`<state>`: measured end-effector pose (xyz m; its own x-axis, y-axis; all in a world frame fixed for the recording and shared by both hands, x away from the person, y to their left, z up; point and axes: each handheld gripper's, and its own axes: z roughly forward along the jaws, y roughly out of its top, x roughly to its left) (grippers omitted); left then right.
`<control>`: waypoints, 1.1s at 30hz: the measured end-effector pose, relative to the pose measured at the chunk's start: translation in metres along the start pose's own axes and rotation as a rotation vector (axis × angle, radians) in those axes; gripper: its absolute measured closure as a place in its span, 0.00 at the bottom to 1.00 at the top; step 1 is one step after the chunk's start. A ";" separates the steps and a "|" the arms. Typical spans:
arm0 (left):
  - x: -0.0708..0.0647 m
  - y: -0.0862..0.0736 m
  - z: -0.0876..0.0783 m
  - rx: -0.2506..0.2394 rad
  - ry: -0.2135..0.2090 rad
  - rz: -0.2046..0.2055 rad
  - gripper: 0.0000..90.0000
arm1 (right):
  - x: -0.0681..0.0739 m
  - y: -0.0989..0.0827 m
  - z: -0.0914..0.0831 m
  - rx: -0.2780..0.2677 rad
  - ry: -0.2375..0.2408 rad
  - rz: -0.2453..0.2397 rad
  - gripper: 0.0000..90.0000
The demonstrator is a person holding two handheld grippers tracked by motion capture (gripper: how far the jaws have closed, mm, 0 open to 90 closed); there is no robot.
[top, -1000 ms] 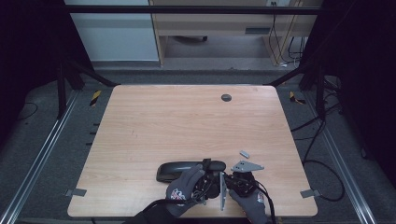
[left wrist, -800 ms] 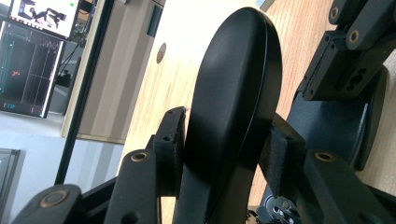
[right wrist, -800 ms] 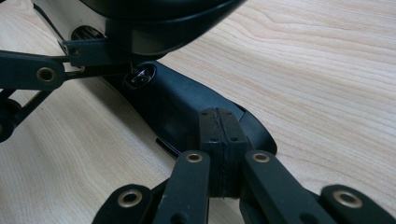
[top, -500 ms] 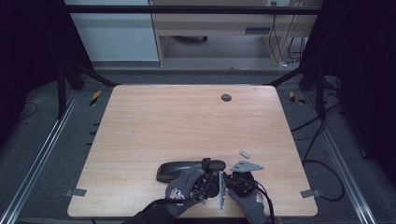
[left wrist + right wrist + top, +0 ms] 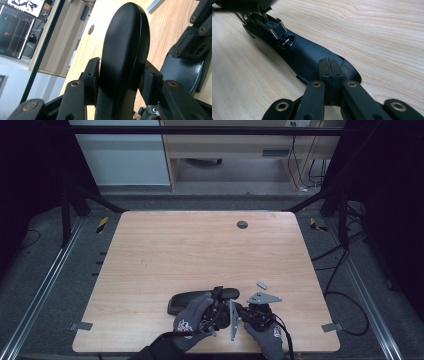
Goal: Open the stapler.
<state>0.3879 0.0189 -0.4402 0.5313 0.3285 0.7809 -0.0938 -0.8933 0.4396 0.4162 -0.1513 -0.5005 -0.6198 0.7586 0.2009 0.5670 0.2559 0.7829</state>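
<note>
Black plastic makes up the stapler [image 5: 200, 300] that lies near the front edge of the wooden table [image 5: 200, 250], well apart from the round grommet [image 5: 242, 224] at the far side. The stapler is swung open: in the left gripper view its rounded top arm [image 5: 125, 50] stands up between the jaws of the left gripper [image 5: 120, 80], whose pads press on it from both sides. In the right gripper view the stapler's base [image 5: 307, 55] lies flat on the wood, its metal magazine [image 5: 272, 25] at the far end, and the right gripper [image 5: 329, 80] has its jaws fully closed, pad against pad, resting on the near tip of the base. Just beyond the stapler, away from the grommet's side, lies a grey strip of staples [image 5: 261, 284]. Both gloves bear a small red and white logo [image 5: 183, 326], too small to read. No lettering is legible on the stapler.
</note>
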 end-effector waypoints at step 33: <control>0.038 -0.015 -0.025 -0.061 0.018 -0.142 0.65 | 0.001 0.001 0.000 0.010 -0.004 0.008 1.00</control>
<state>0.3885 0.0522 -0.4056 0.5280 0.4558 0.7166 -0.0698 -0.8176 0.5715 0.4163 -0.1502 -0.4995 -0.6129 0.7632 0.2047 0.5772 0.2557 0.7755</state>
